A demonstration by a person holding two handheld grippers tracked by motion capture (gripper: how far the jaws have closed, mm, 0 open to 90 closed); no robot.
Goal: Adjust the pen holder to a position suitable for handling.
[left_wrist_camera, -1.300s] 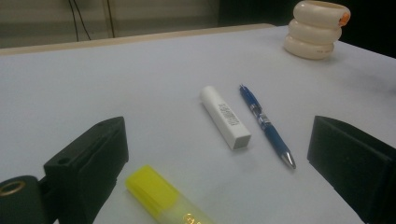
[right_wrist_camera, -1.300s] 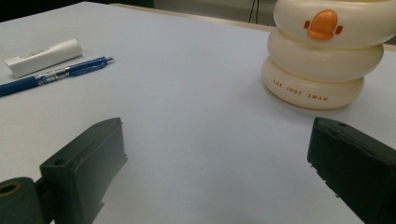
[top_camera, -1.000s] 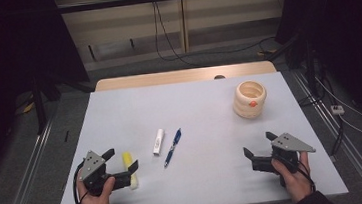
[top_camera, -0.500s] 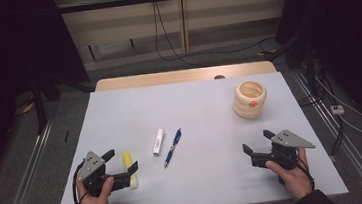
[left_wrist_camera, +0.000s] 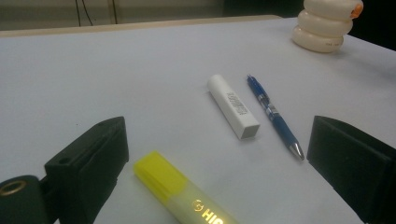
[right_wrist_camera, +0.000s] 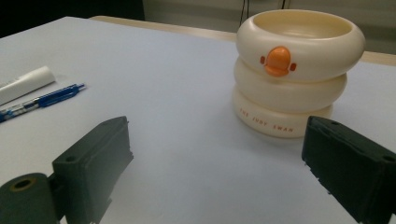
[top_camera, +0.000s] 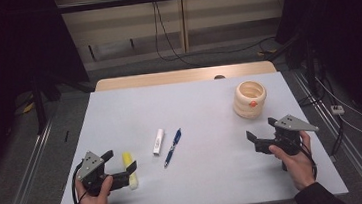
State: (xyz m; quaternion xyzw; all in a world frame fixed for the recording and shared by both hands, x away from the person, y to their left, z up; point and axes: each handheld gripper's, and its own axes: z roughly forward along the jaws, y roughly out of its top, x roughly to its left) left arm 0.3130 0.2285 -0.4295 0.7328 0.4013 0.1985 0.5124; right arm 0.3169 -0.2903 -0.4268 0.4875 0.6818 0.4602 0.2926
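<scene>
A yellow highlighter point(top_camera: 129, 169) point(left_wrist_camera: 187, 200) lies near the table's front left, between the open jaws of my left gripper point(top_camera: 121, 162) point(left_wrist_camera: 219, 158); neither jaw touches it. Just beyond lie a white stick-shaped tube point(top_camera: 158, 141) point(left_wrist_camera: 233, 106) and a blue pen point(top_camera: 172, 147) point(left_wrist_camera: 273, 114), side by side. A cream ringed holder with an orange duck bill point(top_camera: 249, 98) point(right_wrist_camera: 294, 70) stands upright at the back right. My right gripper point(top_camera: 260, 128) point(right_wrist_camera: 219, 163) is open and empty, a short way in front of the holder and pointing at it.
The white table point(top_camera: 207, 190) has a wooden strip along its far edge point(top_camera: 181, 76). Cables point(top_camera: 356, 120) lie on the floor to the right, and metal rails run along both sides.
My right gripper has crept slightly forward, toward the ringed holder. The left gripper and the objects on the table have stayed put.
</scene>
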